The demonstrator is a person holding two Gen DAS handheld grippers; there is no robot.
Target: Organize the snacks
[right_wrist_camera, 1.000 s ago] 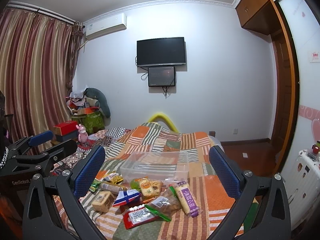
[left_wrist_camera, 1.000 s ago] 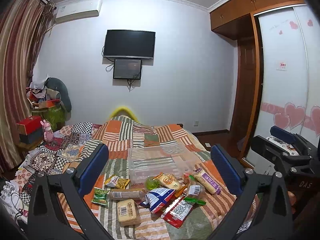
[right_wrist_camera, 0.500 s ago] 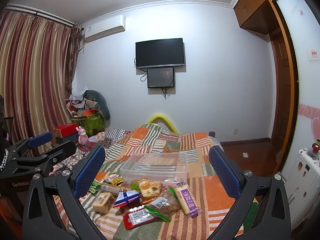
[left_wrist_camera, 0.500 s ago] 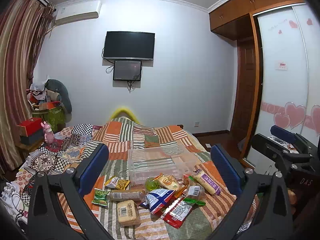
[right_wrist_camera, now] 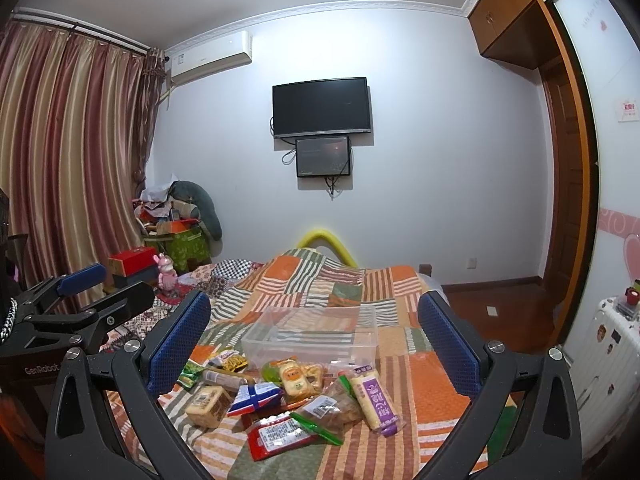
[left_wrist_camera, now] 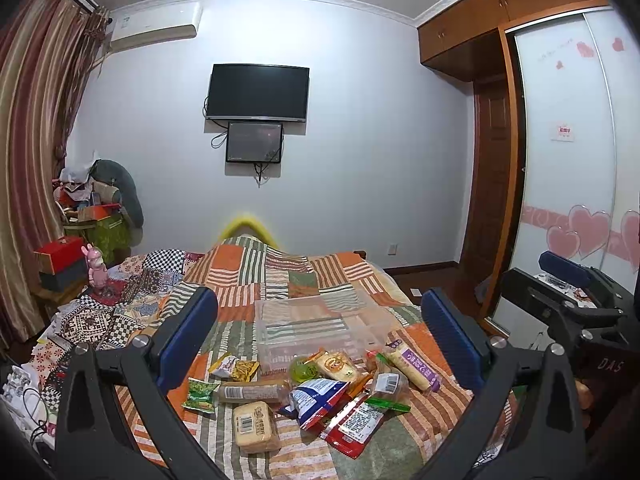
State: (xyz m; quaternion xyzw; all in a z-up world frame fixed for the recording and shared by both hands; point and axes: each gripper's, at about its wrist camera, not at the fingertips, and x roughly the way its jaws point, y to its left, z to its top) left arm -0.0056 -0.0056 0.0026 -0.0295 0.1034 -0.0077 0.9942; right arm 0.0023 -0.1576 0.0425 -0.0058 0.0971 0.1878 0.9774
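Crinkled plastic snack packets (left_wrist_camera: 320, 392) lie heaped on a striped patchwork quilt (left_wrist_camera: 280, 276), just before a clear rectangular plastic bin (left_wrist_camera: 316, 326). Left gripper (left_wrist_camera: 320, 340) and right gripper (right_wrist_camera: 314, 344), blue-padded, hover wide apart, empty.

Dim bluish indoor light, soft shadows, sharp centre, heavy fisheye bend + dark vignette at edges, no glare
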